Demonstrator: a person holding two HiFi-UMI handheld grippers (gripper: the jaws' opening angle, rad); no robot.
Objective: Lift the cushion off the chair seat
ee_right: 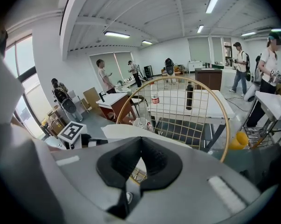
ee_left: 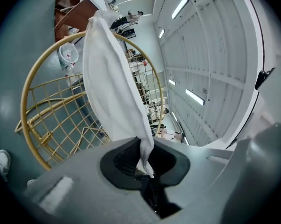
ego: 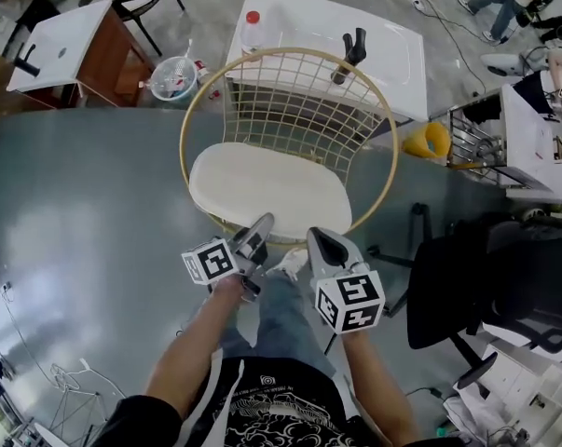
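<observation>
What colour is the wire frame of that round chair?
Gold-coloured chair frame; the head view shows it best.

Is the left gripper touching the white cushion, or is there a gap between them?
Touching. In the left gripper view, the left gripper has its jaws pinched on the edge of the cushion.

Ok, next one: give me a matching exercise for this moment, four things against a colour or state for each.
Things:
1 cushion
2 chair
3 bottle cap
4 left gripper

Colour or state:
a red
b gold wire
c clamped on the cushion's edge
d white

Pairs: 1-d, 2-b, 3-a, 4-c
</observation>
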